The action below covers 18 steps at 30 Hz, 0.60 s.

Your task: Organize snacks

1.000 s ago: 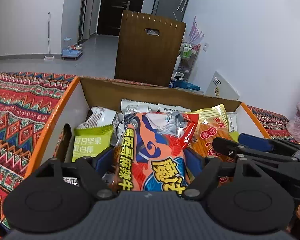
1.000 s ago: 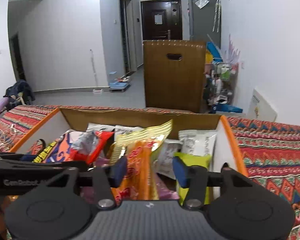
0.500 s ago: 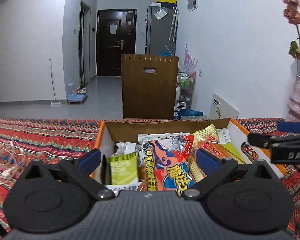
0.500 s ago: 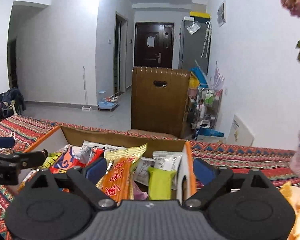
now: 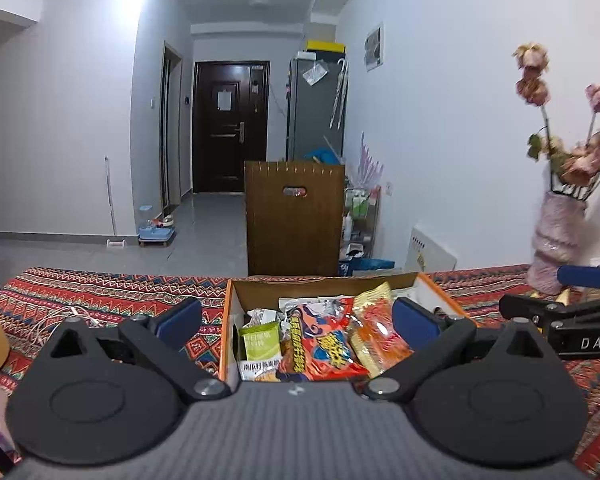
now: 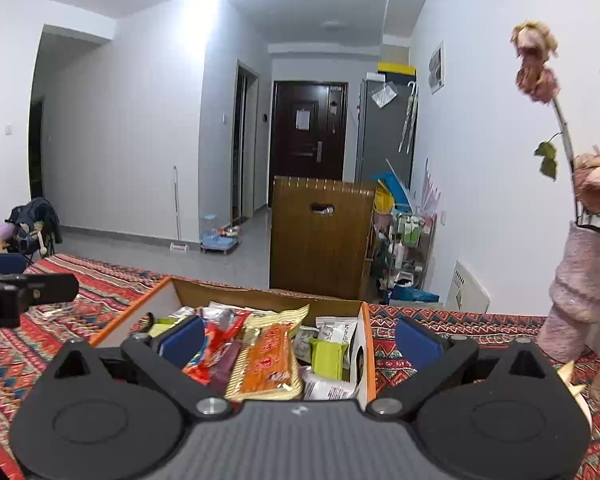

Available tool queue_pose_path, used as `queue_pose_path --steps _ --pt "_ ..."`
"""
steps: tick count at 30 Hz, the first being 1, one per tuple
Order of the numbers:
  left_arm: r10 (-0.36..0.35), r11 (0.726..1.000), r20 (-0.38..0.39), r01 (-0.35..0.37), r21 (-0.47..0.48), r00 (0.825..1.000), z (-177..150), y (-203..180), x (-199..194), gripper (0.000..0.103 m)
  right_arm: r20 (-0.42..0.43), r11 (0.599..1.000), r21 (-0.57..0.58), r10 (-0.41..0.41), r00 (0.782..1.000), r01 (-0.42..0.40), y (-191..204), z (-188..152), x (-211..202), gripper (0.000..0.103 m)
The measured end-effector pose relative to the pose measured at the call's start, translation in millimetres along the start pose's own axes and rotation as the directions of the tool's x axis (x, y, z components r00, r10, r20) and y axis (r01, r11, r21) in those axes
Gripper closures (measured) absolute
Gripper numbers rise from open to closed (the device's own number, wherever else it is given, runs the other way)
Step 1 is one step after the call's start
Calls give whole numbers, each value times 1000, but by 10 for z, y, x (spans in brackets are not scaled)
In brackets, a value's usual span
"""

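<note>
Two grippers: both spread wide and holding nothing, each raised above the near side of the snack box.
Left gripper (image 5: 296, 316): blue pads well apart; its view frames the box between them.
Right gripper (image 6: 298, 336): blue pads apart, one over the left half of the box, the other beyond its right wall; seen from the left wrist view it sits at 3 o'clock (image 5: 560, 312).
Snack box (image 5: 230, 320): open cardboard box with orange edges, resting on the bench, packed with upright packets.
Red-and-blue packet (image 5: 320, 340): middle of the box, leaning back.
Orange-and-yellow packet (image 6: 268, 356): just to the right of the red one, touching it.
Green packet, left side (image 5: 260, 342): at 9 o'clock inside the box, upright against the left wall.
Green packet, right side (image 6: 327, 358): at 3 o'clock inside the box, near the right wall.
Bench (image 5: 100, 292): covered with a red zigzag-patterned cloth.
Vase (image 6: 580, 288): pink, holding dried flowers, at 3 o'clock from the box, apart from it.
Wooden chair back (image 5: 296, 216): beyond the bench at 12 o'clock.
</note>
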<state>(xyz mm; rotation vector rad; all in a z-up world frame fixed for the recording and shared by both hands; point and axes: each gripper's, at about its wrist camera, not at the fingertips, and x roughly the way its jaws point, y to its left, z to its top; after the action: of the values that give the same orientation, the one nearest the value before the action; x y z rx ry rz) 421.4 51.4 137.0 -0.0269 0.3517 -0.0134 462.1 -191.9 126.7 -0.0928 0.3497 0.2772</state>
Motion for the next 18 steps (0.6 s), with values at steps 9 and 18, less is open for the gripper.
queue_pose_path --steps 9,18 --pt "16 1000 28 -15 -24 999 -268 -55 -890 0 38 1000 -1 21 999 -21 189 -291 -845 1" --pt "4 999 44 -2 -41 999 -695 -112 -1763 0 54 999 9 37 998 -38 301 -690 -1589 0"
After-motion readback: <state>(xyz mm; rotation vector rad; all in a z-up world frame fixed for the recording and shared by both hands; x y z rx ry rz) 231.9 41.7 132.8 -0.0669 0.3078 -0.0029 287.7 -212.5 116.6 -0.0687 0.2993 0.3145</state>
